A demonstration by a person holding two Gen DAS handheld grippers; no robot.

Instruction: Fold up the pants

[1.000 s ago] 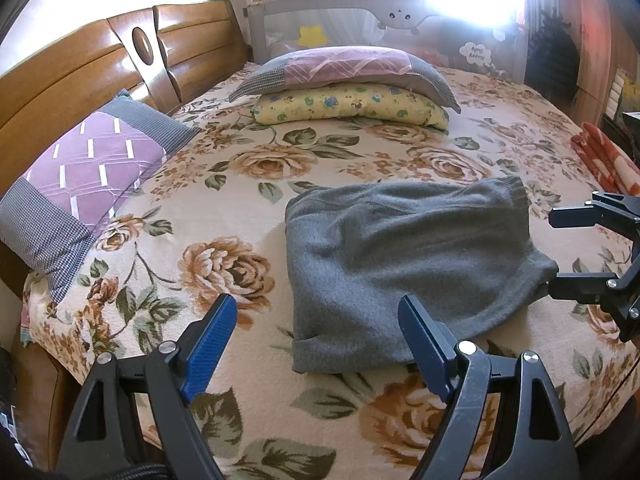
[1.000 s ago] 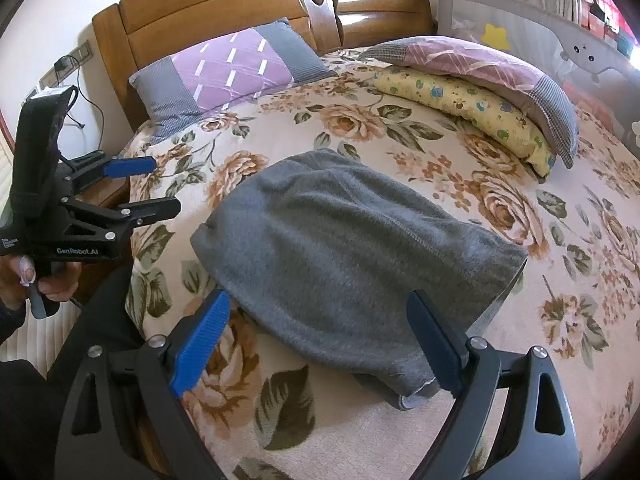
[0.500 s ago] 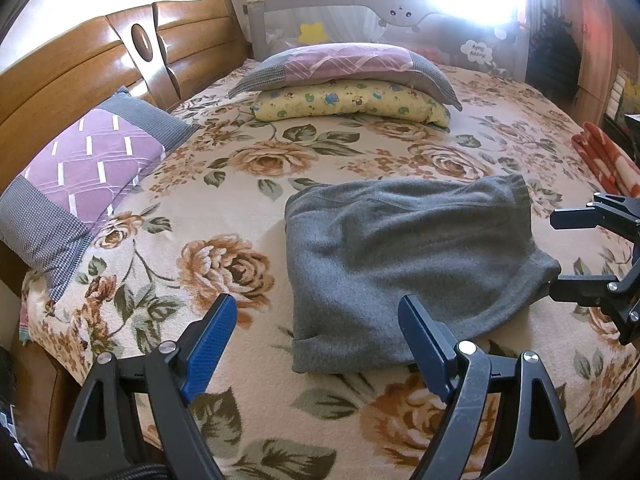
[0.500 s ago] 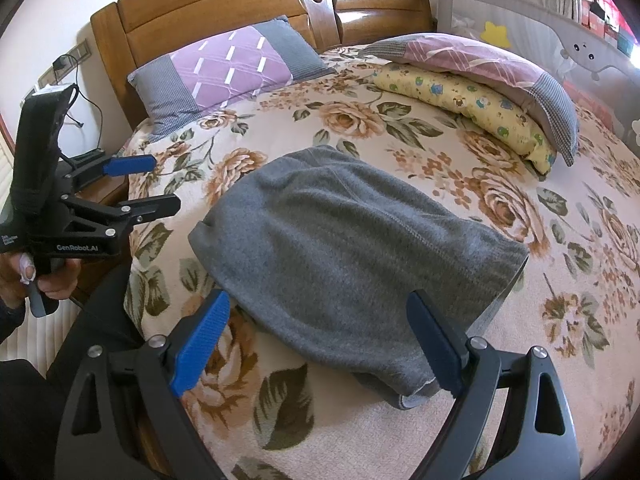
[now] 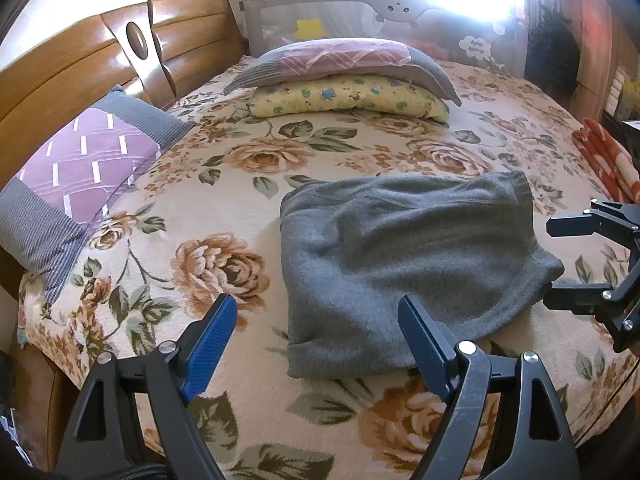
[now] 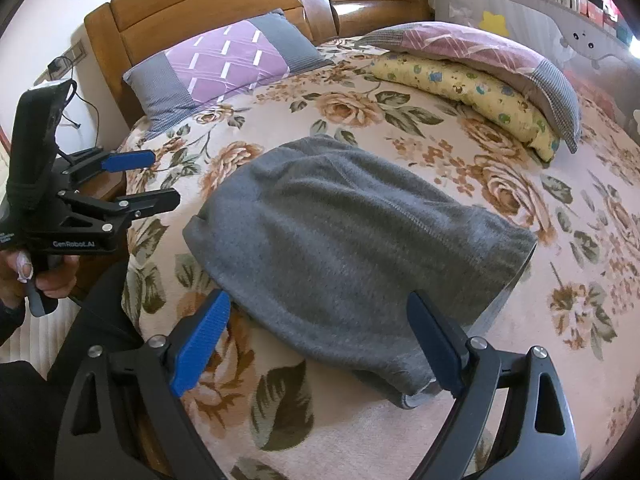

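Note:
The grey pants lie folded into a compact rectangle on the floral bedspread. My left gripper hovers above the near-left corner of the pants, open, nothing between its blue pads. My right gripper hangs over the near edge of the grey pants, also open and empty. In the right wrist view the left gripper shows at the bed's left edge, held by a hand. In the left wrist view the right gripper appears beside the pants' right end, apart from the cloth.
A purple and grey pillow leans on the wooden headboard. A pink-grey pillow rests on a yellow one at the far side. A grey bed rail stands behind. A red blanket lies far right.

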